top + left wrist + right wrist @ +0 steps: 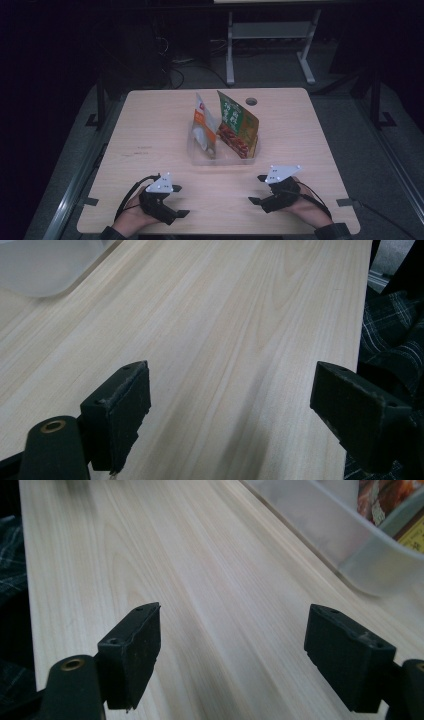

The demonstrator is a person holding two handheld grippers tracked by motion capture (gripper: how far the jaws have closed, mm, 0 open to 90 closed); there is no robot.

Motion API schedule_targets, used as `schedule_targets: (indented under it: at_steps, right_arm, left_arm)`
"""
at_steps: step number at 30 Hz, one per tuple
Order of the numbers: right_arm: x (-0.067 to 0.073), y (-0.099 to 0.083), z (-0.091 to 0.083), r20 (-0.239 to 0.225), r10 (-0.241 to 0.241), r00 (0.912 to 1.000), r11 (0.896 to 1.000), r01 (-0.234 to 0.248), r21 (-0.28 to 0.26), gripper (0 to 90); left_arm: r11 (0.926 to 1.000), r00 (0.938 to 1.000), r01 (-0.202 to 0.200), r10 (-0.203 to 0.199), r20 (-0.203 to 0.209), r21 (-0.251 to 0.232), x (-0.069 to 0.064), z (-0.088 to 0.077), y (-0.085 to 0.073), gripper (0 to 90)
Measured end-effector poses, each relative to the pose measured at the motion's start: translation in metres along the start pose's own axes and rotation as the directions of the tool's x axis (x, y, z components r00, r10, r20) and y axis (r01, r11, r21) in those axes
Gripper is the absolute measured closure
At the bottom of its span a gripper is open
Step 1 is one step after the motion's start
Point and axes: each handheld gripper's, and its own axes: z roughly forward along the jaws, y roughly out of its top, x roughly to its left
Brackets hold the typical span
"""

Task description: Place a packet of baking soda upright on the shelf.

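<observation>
Dark room, grey floor (pixel 330 120), white-legged desk (pixel 270 30)

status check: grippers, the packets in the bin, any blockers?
Left gripper and right gripper open, empty. Two packets upright in clear bin. Table between unobstructed.

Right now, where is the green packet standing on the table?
In the high view, the green packet stands in the clear plastic tray near the table's middle, right of the orange and white packet.
</observation>
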Motion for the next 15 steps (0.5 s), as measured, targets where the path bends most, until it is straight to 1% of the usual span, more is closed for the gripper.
schedule_targets:
  at_steps: [2,15]
  right_arm:
    - [-0.0002,-0.0008,0.0001,0.004,-0.004,1.0,1.0,0.004,0.006,22.3]
    - [0.0015,0.0012,-0.0012,-0.004,-0.011,0.9999,1.0,0.011,-0.009,21.7]
  left_arm:
    - [1.0,1.0,0.0,0.0,0.0,0.0,0.0,0.0,0.0,15.9]
    - [1.0,1.0,0.0,0.0,0.001,0.0,0.0,0.0006,0.0003,15.9]
